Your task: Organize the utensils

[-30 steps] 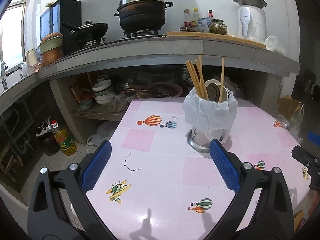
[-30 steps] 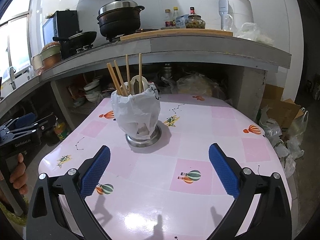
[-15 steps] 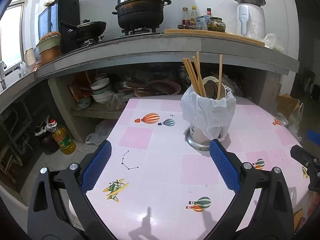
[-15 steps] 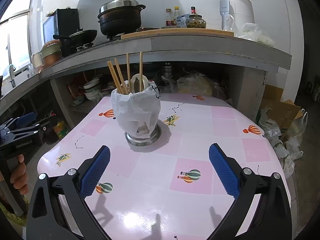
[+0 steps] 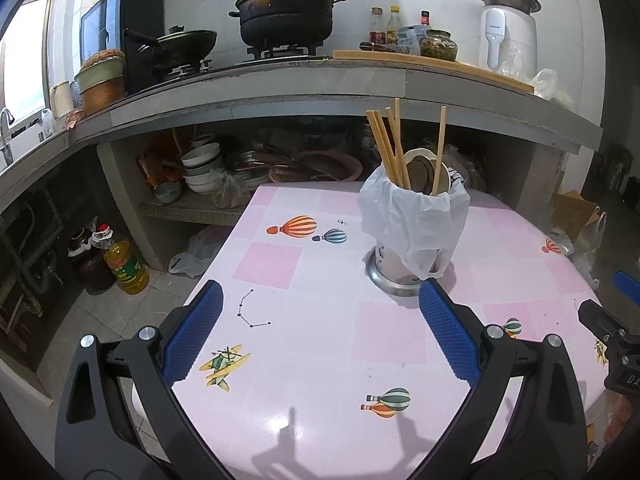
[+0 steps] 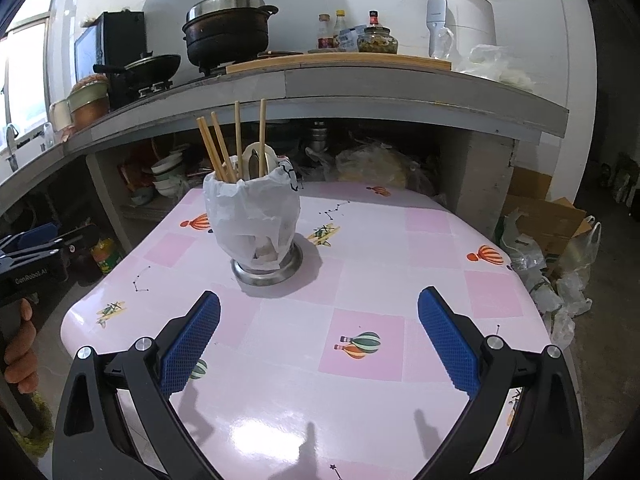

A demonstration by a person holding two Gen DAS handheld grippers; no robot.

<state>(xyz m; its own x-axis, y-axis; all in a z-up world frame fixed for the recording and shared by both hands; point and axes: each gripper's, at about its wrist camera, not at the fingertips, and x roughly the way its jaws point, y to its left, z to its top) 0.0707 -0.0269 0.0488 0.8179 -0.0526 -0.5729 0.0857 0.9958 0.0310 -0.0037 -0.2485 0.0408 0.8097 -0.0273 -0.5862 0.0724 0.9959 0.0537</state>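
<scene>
One steel utensil holder lined with a white plastic bag ahead of both finger pairs, four wooden chopsticks inside, left gripper and right gripper released, empty, view nearly unchanged since earlier frame.

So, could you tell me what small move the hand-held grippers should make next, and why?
Probably ease the right hand-held gripper forward toward the chopsticks in the bag-lined holder: both it and the left hand-held gripper are open, empty and short of the holder.

Daylight from the left window — glare on the glossy table, edges fisheye-bent, focus sharp
</scene>
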